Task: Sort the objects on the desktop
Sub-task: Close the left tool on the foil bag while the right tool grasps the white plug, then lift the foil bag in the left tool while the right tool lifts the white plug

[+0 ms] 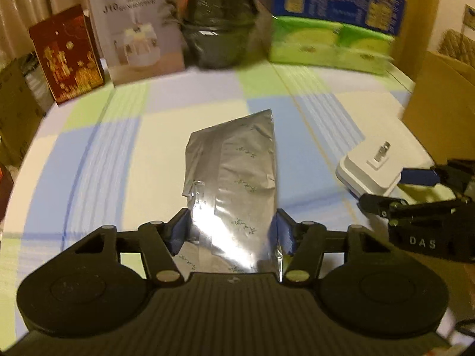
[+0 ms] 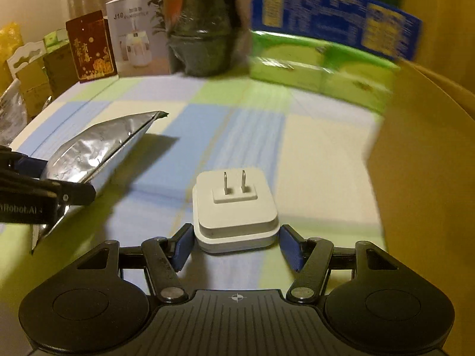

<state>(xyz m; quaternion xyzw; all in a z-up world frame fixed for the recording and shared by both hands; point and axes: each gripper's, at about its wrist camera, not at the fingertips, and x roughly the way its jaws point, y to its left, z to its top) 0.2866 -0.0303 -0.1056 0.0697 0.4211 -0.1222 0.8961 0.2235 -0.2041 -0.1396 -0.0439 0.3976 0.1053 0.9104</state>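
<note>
The silver foil pouch (image 1: 234, 184) stood lifted off the checked tablecloth (image 1: 118, 136), its lower end clamped between the blue pads of the left gripper (image 1: 233, 234); beside it to the right, the white plug adapter (image 2: 234, 207) sat prongs-up with the right gripper (image 2: 234, 244) closed on its base. Behind both, a red box (image 1: 66, 56), a white carton (image 1: 139, 29), a dark wrapped jar (image 1: 219, 20) and green tissue packs (image 1: 329, 44) lined the far edge; a brown cardboard box (image 2: 427, 160) stood at the right.

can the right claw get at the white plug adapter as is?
Probably yes: the white plug adapter already sits between the right claw's blue pads, nothing in between. Left claw with the foil pouch stays off to the side.
</note>
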